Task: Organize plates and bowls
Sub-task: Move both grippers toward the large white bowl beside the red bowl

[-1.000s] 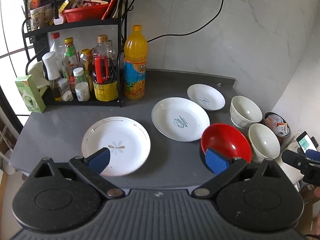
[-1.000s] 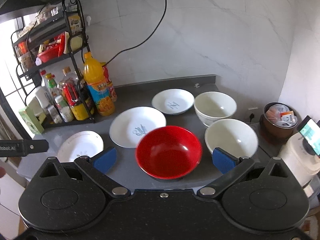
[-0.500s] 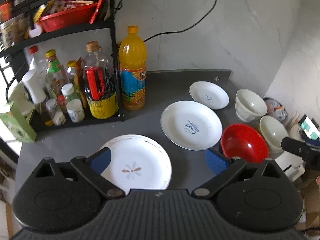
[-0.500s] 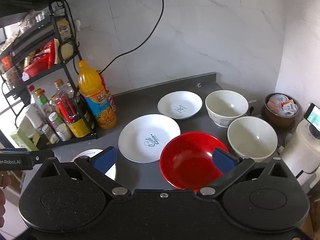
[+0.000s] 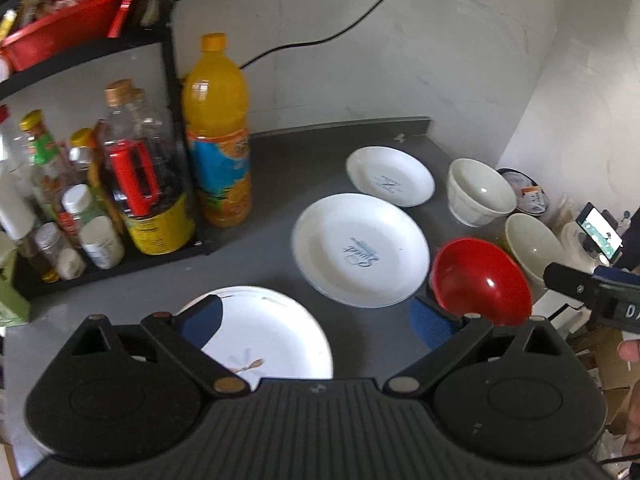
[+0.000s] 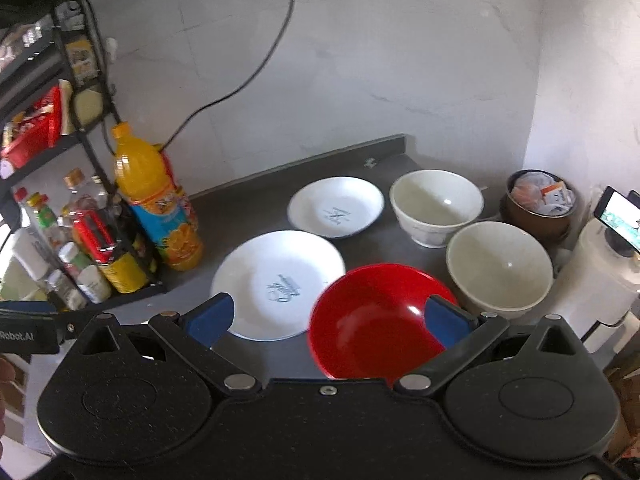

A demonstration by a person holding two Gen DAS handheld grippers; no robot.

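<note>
On the grey counter (image 5: 280,168) lie three white plates: a flower-marked plate (image 5: 272,332) nearest, a large plate (image 5: 362,248) in the middle, a small plate (image 5: 390,176) at the back. A red bowl (image 5: 480,280) and two white bowls (image 5: 480,192) (image 5: 532,248) sit to the right. My left gripper (image 5: 316,318) hangs open above the flower plate's right side. My right gripper (image 6: 328,316) is open too, its right pad over the red bowl (image 6: 372,320), with the large plate (image 6: 280,280), small plate (image 6: 336,206) and white bowls (image 6: 436,204) (image 6: 500,268) beyond it.
A black rack (image 5: 120,160) of bottles and jars fills the left, with an orange juice bottle (image 5: 218,132) beside it. A brown pot of packets (image 6: 540,204) and a phone on a white appliance (image 6: 616,216) stand at the right edge. A cable hangs down the wall.
Both grippers have moved forward and closer to the counter. The flower plate now sits lower under my left gripper; the red bowl has come under my right gripper's right pad.
</note>
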